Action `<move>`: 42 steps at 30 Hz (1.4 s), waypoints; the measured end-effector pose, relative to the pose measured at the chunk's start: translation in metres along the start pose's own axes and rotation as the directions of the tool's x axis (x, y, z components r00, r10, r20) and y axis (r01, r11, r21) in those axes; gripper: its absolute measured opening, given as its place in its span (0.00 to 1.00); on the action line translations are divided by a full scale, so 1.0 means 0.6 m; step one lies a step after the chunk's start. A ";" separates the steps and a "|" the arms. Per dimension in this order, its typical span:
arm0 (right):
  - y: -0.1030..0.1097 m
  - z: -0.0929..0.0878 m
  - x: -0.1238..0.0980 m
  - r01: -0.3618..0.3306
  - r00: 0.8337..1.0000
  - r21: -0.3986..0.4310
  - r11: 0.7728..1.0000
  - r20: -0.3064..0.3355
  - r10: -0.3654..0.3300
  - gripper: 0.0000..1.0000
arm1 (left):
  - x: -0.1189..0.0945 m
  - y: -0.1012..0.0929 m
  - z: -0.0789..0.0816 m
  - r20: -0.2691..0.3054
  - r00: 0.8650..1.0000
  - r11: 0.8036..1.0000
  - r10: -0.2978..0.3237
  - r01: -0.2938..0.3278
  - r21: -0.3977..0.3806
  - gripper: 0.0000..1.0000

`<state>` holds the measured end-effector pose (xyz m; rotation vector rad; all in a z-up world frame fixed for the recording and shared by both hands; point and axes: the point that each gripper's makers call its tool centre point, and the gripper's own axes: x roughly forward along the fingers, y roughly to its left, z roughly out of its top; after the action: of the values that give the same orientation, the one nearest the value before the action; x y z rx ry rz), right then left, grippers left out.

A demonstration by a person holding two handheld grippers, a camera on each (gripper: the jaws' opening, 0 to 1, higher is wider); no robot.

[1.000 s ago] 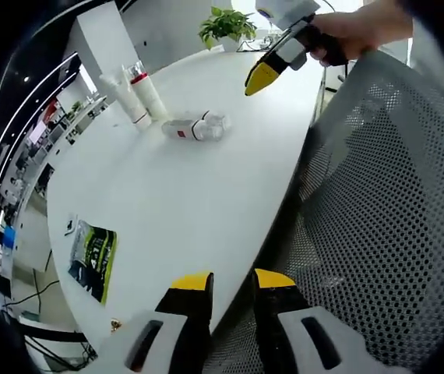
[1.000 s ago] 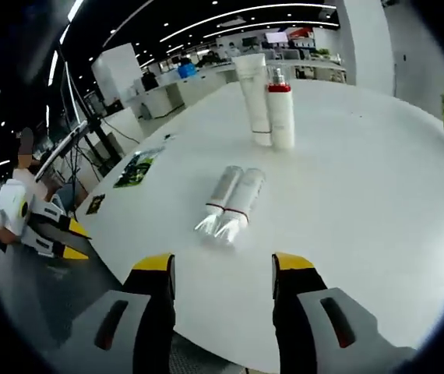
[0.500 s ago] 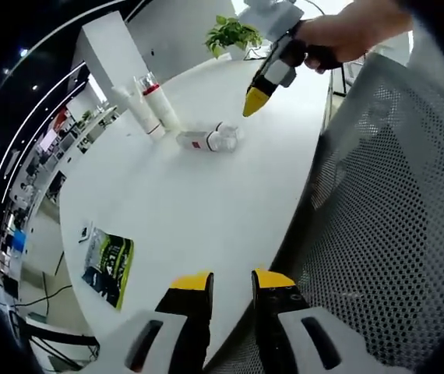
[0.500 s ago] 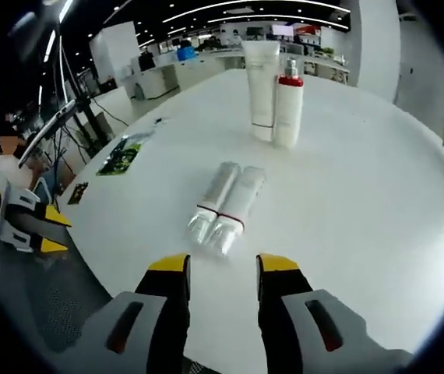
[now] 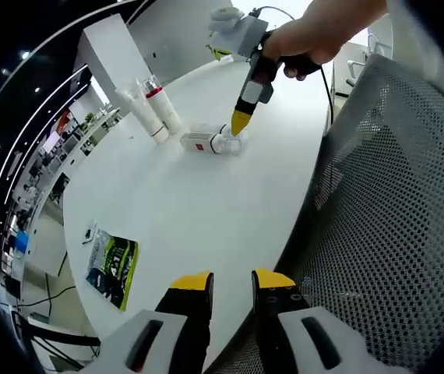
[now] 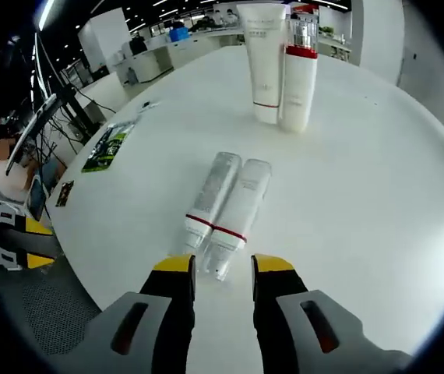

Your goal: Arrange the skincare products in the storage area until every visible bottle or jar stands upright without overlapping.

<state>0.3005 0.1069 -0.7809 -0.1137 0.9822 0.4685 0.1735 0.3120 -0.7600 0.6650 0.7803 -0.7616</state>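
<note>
Right tool (image 6: 223,266) is hovering at 6 o'clock in its view, jaws narrowly parted, gripping nothing, just short of the caps of two tubes (image 6: 226,204) lying side by side, touching, on the white counter (image 6: 378,202). A white tube (image 6: 264,58) and a red-collared bottle (image 6: 299,74) are standing upright at 12 o'clock.

Risk, judged: the narrow gap may be catching both caps at once, or nudging the pair into a roll.

Left tool (image 5: 230,282) is idling near the counter edge, jaws almost together, empty. Left gripper view is adding a mesh chair back (image 5: 393,234) at 3 o'clock; right gripper view is showing the tubes' red bands.
</note>
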 end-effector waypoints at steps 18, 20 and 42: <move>-0.022 -0.008 0.032 0.011 0.998 -0.104 0.995 -0.053 -0.017 0.20 | 0.004 -0.003 -0.005 -0.021 1.000 1.000 -0.007 0.007 -0.010 0.20; -0.024 -0.008 0.033 0.015 0.999 -0.104 0.994 -0.051 -0.020 0.19 | 0.004 -0.002 -0.004 -0.020 1.000 1.000 -0.004 0.004 -0.013 0.20; 0.041 0.043 -0.040 -0.225 0.970 0.013 0.974 0.097 0.223 0.16 | -0.014 0.016 0.048 0.166 0.985 0.997 0.049 -0.038 -0.070 0.23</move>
<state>0.2989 0.1288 -0.7440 0.0420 0.9113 0.6632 0.1880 0.2983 -0.7353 0.5485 0.6323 -0.7381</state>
